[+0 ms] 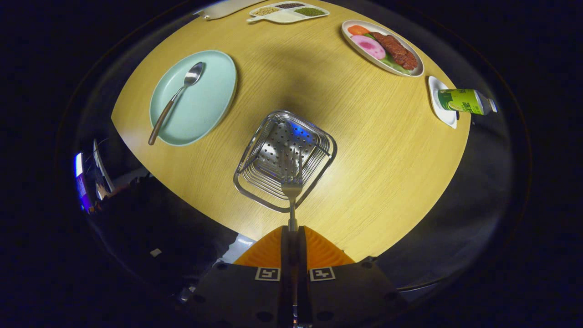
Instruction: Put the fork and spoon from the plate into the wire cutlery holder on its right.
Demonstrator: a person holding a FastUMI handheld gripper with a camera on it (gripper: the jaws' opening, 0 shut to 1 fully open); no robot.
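Note:
My gripper point(292, 233) is shut on the handle of a metal fork point(292, 189), both fingers pressed on it. The fork points straight ahead with its tines hanging over the open top of the wire cutlery holder point(255, 191), a square steel basket with a perforated bottom that stands on the round wooden table. To the holder's left lies a pale green plate point(207, 109). A spoon point(175, 98) rests on that plate, bowl toward the far side, its handle reaching over the near rim.
On the table's far right sits an oval dish of food point(353, 45). A green bottle point(464, 101) lies on a small white dish point(438, 114) at the right edge. A divided white tray point(287, 18) of beans stands at the far edge. Dark floor surrounds the table.

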